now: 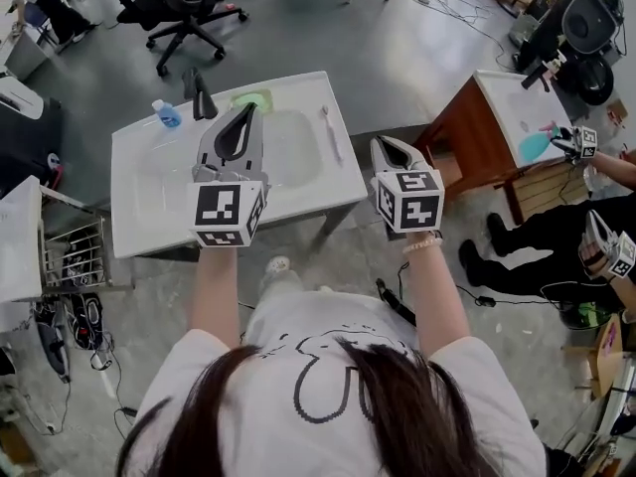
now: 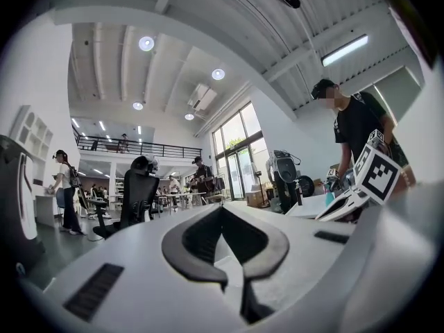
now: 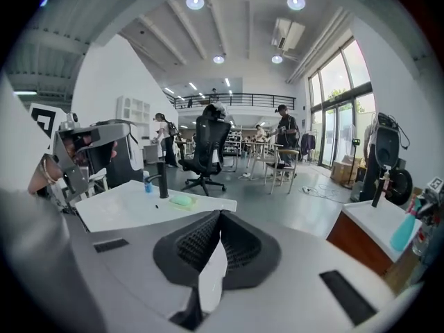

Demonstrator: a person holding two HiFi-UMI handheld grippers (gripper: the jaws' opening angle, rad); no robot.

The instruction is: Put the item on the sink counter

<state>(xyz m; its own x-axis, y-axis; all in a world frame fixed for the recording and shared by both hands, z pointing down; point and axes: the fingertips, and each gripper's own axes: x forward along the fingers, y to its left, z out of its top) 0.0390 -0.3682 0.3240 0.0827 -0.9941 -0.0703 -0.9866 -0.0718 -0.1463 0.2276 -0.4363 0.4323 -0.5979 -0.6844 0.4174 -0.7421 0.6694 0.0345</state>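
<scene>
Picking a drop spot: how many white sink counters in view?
2: one sink counter beneath the left gripper, a second counter at right on a brown cabinet. The white slab at left may be a third.

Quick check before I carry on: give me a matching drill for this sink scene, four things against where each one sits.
Things:
1. blue bottle
2. black faucet
3. green pad
4. right gripper

Places:
A. between the bottle and the pad
B. past the right edge of the sink counter, over the floor
C. furthest left along the counter's back edge
D. at the back edge, right of the faucet

Pairs: 1-C, 2-A, 3-D, 4-B
</scene>
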